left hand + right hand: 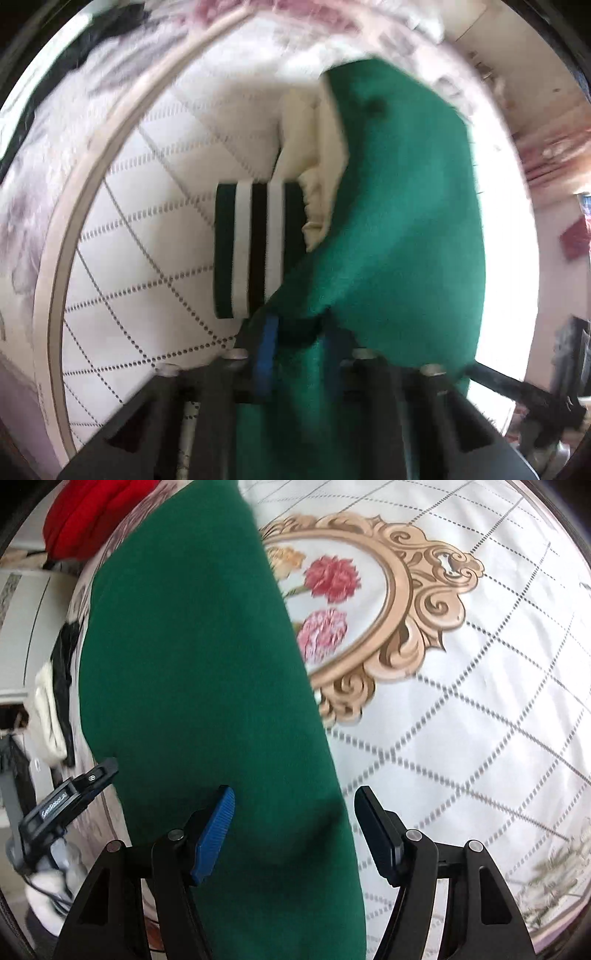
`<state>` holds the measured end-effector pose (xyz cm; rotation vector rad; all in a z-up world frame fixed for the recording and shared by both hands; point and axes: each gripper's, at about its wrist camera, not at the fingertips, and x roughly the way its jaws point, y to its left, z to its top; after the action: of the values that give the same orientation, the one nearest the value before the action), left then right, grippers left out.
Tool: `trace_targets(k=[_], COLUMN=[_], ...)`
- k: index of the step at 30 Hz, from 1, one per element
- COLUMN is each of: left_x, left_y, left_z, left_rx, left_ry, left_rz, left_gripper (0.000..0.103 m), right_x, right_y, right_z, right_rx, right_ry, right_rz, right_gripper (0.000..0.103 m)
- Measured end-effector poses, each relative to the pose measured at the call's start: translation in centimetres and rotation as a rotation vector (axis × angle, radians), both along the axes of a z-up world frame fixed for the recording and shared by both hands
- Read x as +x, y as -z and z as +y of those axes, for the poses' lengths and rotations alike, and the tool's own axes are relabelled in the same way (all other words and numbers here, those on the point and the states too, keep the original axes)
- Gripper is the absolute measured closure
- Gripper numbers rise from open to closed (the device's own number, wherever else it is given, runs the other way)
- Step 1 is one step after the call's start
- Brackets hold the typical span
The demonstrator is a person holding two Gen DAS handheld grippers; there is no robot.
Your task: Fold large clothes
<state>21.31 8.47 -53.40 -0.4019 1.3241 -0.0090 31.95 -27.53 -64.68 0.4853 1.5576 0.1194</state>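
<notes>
Left wrist view: the left claw [301,332] is clenched on the green garment [399,229], which hangs over the quilted bedspread [155,236], its striped cuff [255,251] dangling. Right wrist view: the right claw [295,830] is released, fingers spread over the garment's edge.

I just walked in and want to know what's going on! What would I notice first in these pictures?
The big green fleecy garment jumps out first, spread over a white quilted bedspread. Next, the bedspread's gold scrolled frame with red and pink printed flowers, just right of the green cloth. In the left view, the left tongs pinch the green fabric beside its dark green cuff with white stripes, while the right tongs stand open over its edge.
</notes>
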Motion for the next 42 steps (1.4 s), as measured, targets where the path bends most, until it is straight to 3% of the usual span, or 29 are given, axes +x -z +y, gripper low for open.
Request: trace_targets(k=[3, 6, 8, 11, 13, 14, 15, 17, 19, 22, 24, 25, 26, 27, 29, 33, 34, 36, 37, 39, 40, 42], left_x=[-2.6, -3.6, -4.1, -3.2, -1.6, -0.8, -0.1, 1.6, 2.4, 2.9, 3.3, 3.1, 2.8, 2.4, 2.9, 2.0, 1.9, 2.1, 1.9, 1.1, 0.6, 0.5], left_y=[-1.7, 1.5, 2.1, -0.4, -1.2, -0.5, -0.2, 1.3, 3.3, 3.1, 2.4, 1.7, 0.8, -0.1, -0.7, -2.6, -2.3, -0.5, 1.0, 4.4, 6.4, 7.1], left_z=[1.6, 4.5, 6.3, 7.2, 7.1, 6.6, 6.4, 5.6, 4.0, 1.6, 0.3, -0.2, -0.5, -0.5, -0.4, 0.5, 1.1, 2.3, 3.3, 5.2, 6.2, 6.8], left_rx=[0.001, -0.006, -0.097, -0.216, -0.289, -0.298, -0.287, -0.288, -0.336, -0.272, -0.198, -0.177, -0.163, -0.166, -0.244, -0.538, -0.662, -0.778, -0.804, -0.774, -0.815, -0.883], left_ry=[-0.06, -0.18, -0.219, -0.191, -0.163, -0.151, -0.144, -0.117, -0.059, 0.044, 0.071, 0.078, 0.087, 0.08, 0.047, -0.051, -0.093, -0.197, -0.237, -0.31, -0.345, -0.343], left_rz=[-0.054, 0.065, 0.11, 0.034, -0.002, -0.013, -0.029, -0.014, 0.029, 0.053, -0.004, -0.029, -0.049, -0.072, -0.098, -0.149, -0.151, -0.13, -0.115, -0.047, -0.018, 0.001], left_gripper=[0.101, 0.102, 0.102, 0.098, 0.082, 0.054, 0.037, 0.037, 0.037, 0.033, 0.034, 0.041, 0.065, 0.08, 0.087, 0.09, 0.091, 0.091, 0.091, 0.09, 0.09, 0.084], right_x=[1.2, 1.9, 1.9, 2.6, 3.0, 2.9, 3.0, 3.2, 3.3, 3.4, 3.6, 3.6, 3.7, 3.9, 4.0, 4.7, 4.8, 5.1, 5.1, 5.4, 5.6, 5.9], right_y=[0.9, 1.3, 1.9, 1.9, 1.7, 1.3, 1.4, 1.9, 2.0, 2.5, 2.8, 3.0, 3.0, 3.1, 2.9, 3.0, 2.9, 2.9, 2.9, 2.9, 2.9, 3.1], right_z=[0.2, 1.4, 4.8, 4.9, 4.1, 3.3, 3.0, 2.1, 1.9, 1.9, 1.9, 1.8, 1.9, 2.0, 2.2, 2.9, 3.0, 3.2, 3.2, 3.2, 3.3, 3.4], right_rx=[0.016, -0.01, -0.018, 0.002, -0.003, -0.002, 0.005, 0.022, 0.025, 0.019, 0.019, 0.022, 0.024, 0.028, 0.034, 0.042, 0.04, 0.052, 0.059, 0.065, 0.052, 0.052], right_ry=[0.003, -0.034, -0.043, -0.041, -0.045, -0.042, -0.034, -0.018, -0.014, -0.03, -0.033, -0.031, -0.029, -0.028, -0.023, -0.036, -0.041, -0.053, -0.052, -0.057, -0.066, -0.074], right_rz=[-0.015, -0.021, -0.013, -0.003, -0.005, -0.003, 0.003, 0.015, 0.021, 0.021, 0.025, 0.027, 0.028, 0.029, 0.028, 0.03, 0.03, 0.03, 0.031, 0.038, 0.041, 0.04], right_gripper=[0.033, 0.033, 0.033, 0.033, 0.034, 0.034, 0.033, 0.033, 0.034, 0.033, 0.034, 0.034, 0.034, 0.034, 0.033, 0.034, 0.034, 0.034, 0.034, 0.034, 0.034, 0.034])
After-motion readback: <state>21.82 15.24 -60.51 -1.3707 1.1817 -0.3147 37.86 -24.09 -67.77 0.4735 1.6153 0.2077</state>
